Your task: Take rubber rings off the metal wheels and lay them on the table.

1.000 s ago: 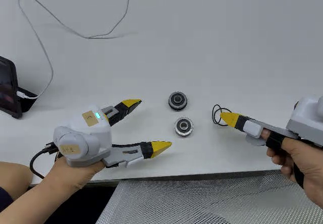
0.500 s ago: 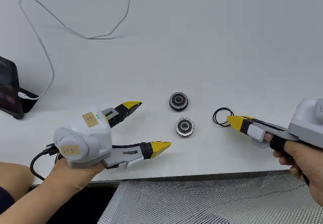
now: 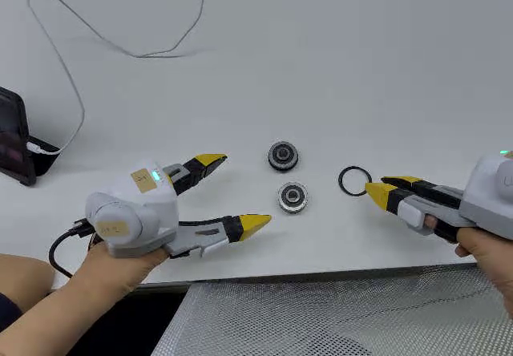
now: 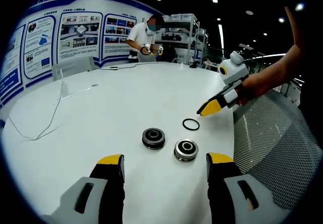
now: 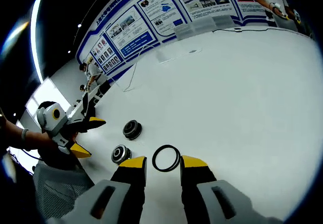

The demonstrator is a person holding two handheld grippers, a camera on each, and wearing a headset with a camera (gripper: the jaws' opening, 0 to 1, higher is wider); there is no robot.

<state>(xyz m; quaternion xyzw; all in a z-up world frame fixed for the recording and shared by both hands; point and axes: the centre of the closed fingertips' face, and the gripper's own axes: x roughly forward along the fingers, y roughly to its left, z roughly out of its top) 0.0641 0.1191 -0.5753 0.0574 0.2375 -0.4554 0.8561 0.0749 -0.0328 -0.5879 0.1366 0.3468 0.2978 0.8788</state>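
Note:
Two wheels sit mid-table. The far wheel (image 3: 282,156) (image 4: 153,137) (image 5: 131,129) looks dark with a black rubber ring around it. The near wheel (image 3: 292,197) (image 4: 185,150) (image 5: 121,154) shows bare metal. A loose black rubber ring (image 3: 354,180) (image 4: 191,124) (image 5: 166,158) lies flat on the table to their right. My right gripper (image 3: 385,185) (image 5: 162,162) is open, its tips just short of that ring and holding nothing. My left gripper (image 3: 232,192) (image 4: 165,159) is wide open and empty, left of the wheels.
A dark device (image 3: 14,139) with a plugged-in grey cable (image 3: 76,91) stands at the table's left edge. The table's front edge (image 3: 321,274) runs just below both grippers, with mesh flooring beyond. A person (image 4: 140,38) stands far behind the table.
My right gripper, shut on the rubber ring a second ago, has set it on the table, opened and drawn back to the right. The left gripper has barely moved.

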